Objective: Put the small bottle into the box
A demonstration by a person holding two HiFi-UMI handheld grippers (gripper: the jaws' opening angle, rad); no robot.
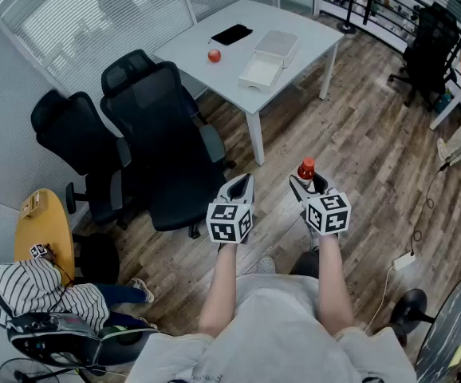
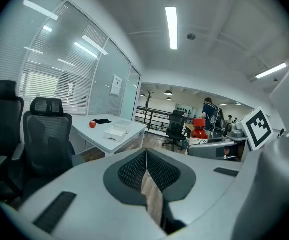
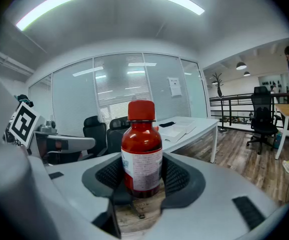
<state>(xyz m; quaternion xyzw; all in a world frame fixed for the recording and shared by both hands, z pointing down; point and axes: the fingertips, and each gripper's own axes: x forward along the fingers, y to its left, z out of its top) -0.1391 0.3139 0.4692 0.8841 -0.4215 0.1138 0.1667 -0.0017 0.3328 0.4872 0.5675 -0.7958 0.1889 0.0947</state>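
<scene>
A small red bottle (image 1: 305, 168) with a red cap and a white label stands upright between the jaws of my right gripper (image 1: 308, 185); the pads press on both its sides (image 3: 141, 154). It also shows in the left gripper view, as the bottle (image 2: 200, 128) off to the right. My left gripper (image 1: 242, 183) is held beside the right one, its jaws closed together with nothing between them (image 2: 147, 156). The white open box (image 1: 261, 72) lies on the white table (image 1: 294, 18) far ahead, with a second white box part (image 1: 278, 45) behind it. Both grippers are well short of the table.
On the table lie a red ball (image 1: 214, 55) and a flat black object (image 1: 232, 34). Two black office chairs (image 1: 167, 134) stand between me and the table's left side. A seated person in a striped top (image 1: 39, 290) is at the lower left. Wooden floor (image 1: 358, 150) lies ahead.
</scene>
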